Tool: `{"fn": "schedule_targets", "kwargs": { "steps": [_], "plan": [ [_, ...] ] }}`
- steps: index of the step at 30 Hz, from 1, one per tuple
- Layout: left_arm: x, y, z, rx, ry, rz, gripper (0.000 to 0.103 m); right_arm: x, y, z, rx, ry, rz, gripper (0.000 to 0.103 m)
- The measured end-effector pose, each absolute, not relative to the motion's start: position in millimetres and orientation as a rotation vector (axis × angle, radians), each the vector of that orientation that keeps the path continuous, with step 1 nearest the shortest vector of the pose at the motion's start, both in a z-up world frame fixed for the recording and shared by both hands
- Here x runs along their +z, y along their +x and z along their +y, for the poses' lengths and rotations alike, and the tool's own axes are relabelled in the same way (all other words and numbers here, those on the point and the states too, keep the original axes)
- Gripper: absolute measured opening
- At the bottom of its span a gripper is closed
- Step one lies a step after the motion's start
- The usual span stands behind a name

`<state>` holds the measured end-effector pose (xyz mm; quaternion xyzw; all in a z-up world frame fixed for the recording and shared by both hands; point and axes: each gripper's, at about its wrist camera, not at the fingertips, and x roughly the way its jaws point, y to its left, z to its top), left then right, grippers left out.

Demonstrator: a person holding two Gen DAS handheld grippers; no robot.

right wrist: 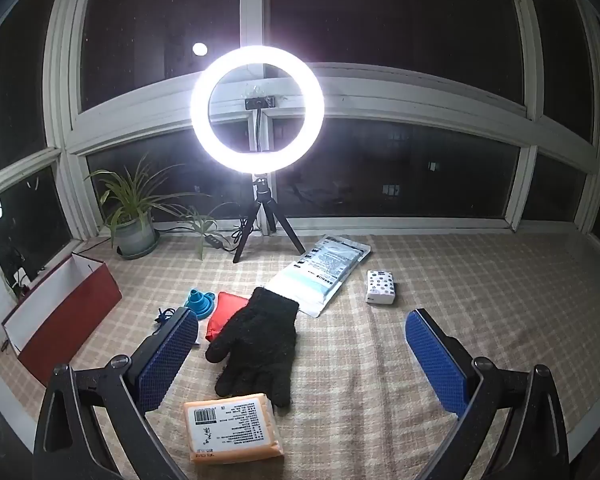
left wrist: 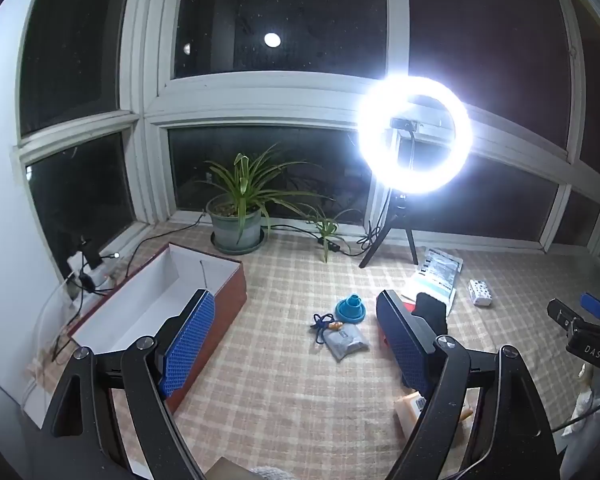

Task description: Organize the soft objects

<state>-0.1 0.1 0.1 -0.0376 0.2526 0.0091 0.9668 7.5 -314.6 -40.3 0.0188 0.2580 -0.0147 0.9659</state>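
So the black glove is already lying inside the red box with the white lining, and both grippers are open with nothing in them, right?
Not quite. The black glove lies on the checked cloth, partly over a red pouch, well apart from the red box, as the right wrist view shows. Both the left gripper and the right gripper are indeed open, holding nothing.

A black glove [right wrist: 256, 344] lies flat on the checked cloth [right wrist: 480, 300]. All the other things sit around the glove. An orange packet [right wrist: 230, 428] lies just in front of its fingers. A red pouch [right wrist: 222, 316] peeks out on the left side of the glove, and a blue funnel [right wrist: 198, 300] sits past that. A long white packet [right wrist: 320, 274] lies behind the glove. A small spotted box [right wrist: 380, 287] sits to the right of the glove. The right gripper [right wrist: 304, 360] hangs wide open over the glove, holding nothing.
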Motion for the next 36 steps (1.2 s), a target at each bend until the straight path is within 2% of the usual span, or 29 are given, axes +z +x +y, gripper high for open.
{"fn": "schedule_targets", "kwargs": {
  "steps": [10, 36],
  "plan": [
    [6.9, -7.4, 5.0, 0.024, -0.065, 0.458, 0.083, -38.5, 4.3, -316.2, -0.027, 0.053, 0.505, 0.102],
    [-0.5, -4.9, -2.2, 0.025, -0.064, 0.481, 0.083, -39.3, 1.4, -313.8, -0.032, 0.051, 0.507, 0.102]
  ]
}}
